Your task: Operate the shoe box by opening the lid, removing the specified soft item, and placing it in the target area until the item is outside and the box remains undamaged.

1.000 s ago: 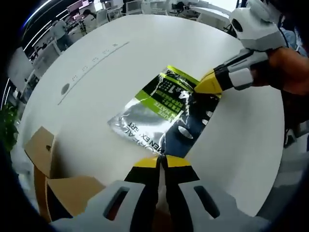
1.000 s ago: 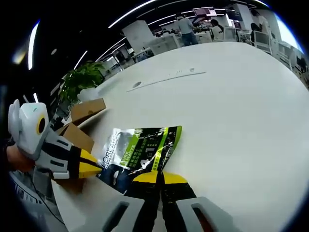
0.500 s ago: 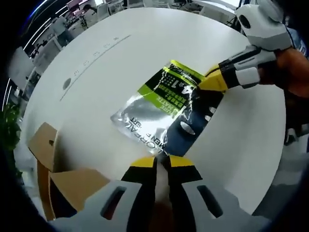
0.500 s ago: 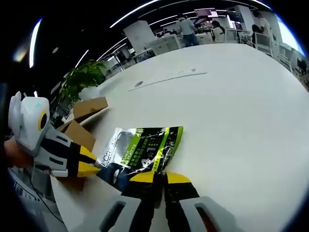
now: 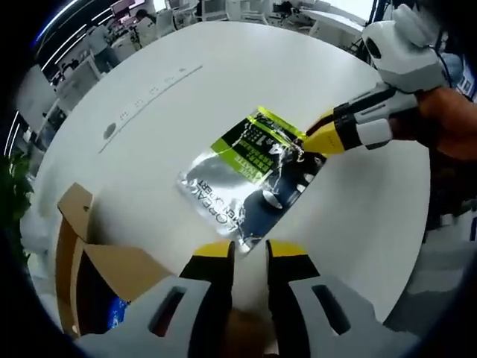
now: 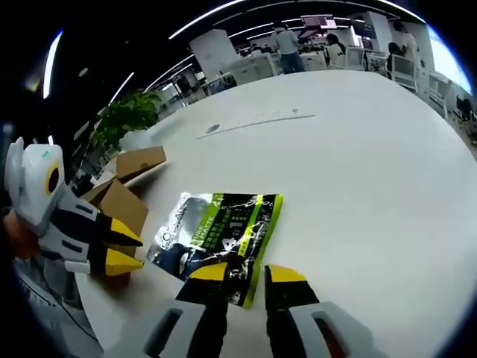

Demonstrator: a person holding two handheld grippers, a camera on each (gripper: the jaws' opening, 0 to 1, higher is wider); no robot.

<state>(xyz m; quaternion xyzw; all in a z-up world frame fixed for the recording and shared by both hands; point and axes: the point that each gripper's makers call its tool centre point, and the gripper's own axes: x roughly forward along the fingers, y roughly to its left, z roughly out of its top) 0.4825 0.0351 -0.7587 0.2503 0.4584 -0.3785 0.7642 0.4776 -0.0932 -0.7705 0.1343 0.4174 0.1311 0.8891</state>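
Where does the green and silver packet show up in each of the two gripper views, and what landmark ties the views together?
Left gripper view: the packet lies flat on the white table, middle of the picture, just beyond the open left gripper.
Right gripper view: the packet lies lower centre, just beyond the open right gripper.
Shared landmark: the open cardboard box, lower left in the left gripper view, and at mid-left in the right gripper view.

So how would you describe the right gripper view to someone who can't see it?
A shiny green and silver packet lies flat on a round white table, just past the open yellow-tipped right tongs. The left tongs, also open, come in from the left in front of an open cardboard shoe box.
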